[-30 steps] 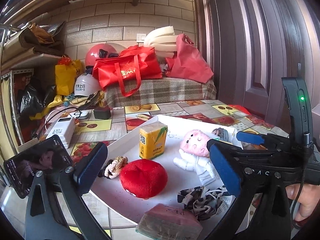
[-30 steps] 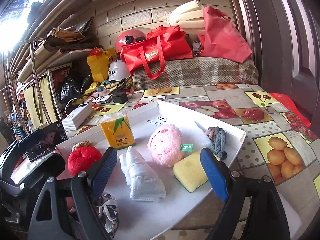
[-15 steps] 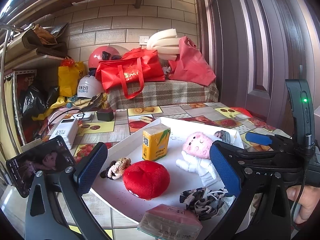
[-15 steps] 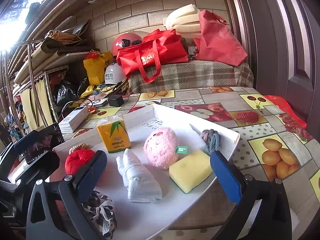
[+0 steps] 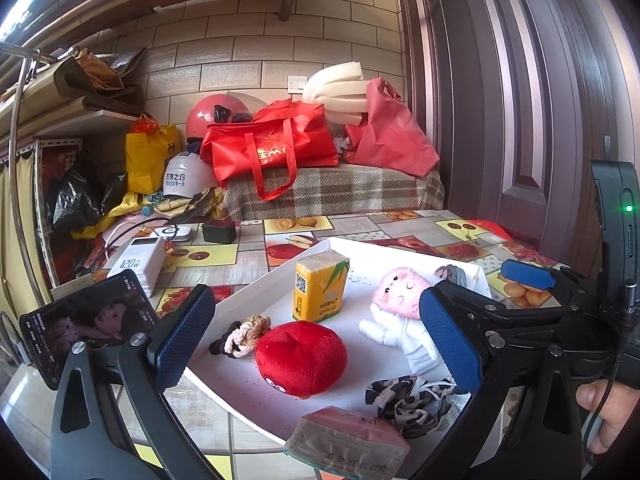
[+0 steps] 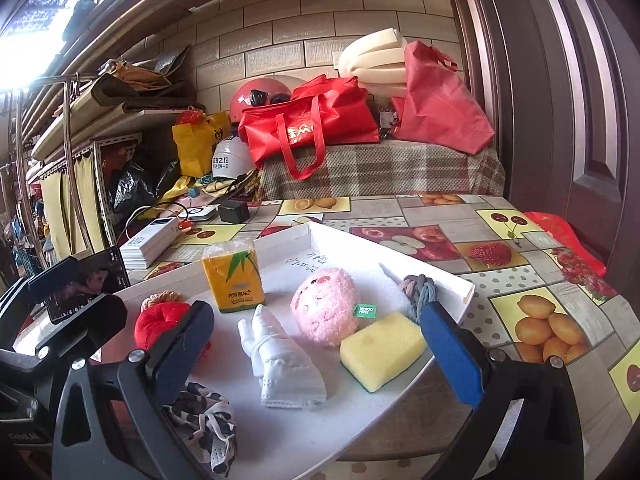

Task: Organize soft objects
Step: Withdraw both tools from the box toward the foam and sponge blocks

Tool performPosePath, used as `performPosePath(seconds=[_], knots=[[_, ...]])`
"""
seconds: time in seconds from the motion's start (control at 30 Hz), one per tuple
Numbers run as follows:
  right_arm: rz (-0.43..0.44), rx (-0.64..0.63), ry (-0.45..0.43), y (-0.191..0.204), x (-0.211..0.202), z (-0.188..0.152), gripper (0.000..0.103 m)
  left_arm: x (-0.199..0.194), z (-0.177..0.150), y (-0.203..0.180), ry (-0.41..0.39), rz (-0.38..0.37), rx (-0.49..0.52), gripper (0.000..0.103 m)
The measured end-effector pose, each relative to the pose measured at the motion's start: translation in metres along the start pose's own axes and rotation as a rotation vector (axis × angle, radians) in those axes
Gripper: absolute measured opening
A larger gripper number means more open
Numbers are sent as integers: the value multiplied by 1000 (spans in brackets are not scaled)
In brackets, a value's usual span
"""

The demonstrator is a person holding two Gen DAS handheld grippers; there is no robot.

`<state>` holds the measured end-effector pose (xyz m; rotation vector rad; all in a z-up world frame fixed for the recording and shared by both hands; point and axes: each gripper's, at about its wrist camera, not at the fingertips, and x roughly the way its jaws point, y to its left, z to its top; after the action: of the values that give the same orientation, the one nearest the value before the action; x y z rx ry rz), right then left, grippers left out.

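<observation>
Grippers: left [image 5: 316,332] & right [image 6: 320,344] both wide open, nothing held, over white tray [image 6: 348,432]. Red plush [image 5: 301,358], pink plush [image 6: 325,305], sponge [image 6: 382,350], mask [image 6: 286,366] lie in tray.

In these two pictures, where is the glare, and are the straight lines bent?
Right wrist view: a blown-out white patch in the upper left corner; the door frame bows. Left wrist view: evener light, only a small bright corner; the brick wall curves towards the edges.

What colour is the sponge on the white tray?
Yellow, with a thin green layer underneath: the sponge shows best in the right wrist view.
</observation>
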<state>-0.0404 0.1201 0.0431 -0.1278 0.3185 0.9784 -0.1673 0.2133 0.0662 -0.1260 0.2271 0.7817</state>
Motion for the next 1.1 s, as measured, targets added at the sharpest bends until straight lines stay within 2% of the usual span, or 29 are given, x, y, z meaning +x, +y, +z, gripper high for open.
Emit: performPosePath(seconds=[0.17, 0.57, 0.63, 0.73, 0.9, 0.97, 1.1], knots=[[5, 13, -42, -3, -7, 0, 103, -3, -2, 1, 3, 14, -7, 103], [56, 47, -33, -16, -42, -14, 103, -17, -7, 1, 15, 14, -14, 103], [60, 78, -56, -25, -55, -18, 103, -19, -8, 0, 16, 8, -10, 103], [24, 108, -112, -46, -77, -20, 103, -22, -10, -3, 17, -9, 3, 103], [-145, 82, -228, -100, -124, -20, 103, -26, -10, -12, 16, -62, 39, 103], [-196, 82, -192, -125, -132, -24, 103, -27, -11, -17, 21, -85, 53, 103], [-109, 145, 25, -169, -125, -35, 103, -31, -13, -31, 41, -164, 71, 103]])
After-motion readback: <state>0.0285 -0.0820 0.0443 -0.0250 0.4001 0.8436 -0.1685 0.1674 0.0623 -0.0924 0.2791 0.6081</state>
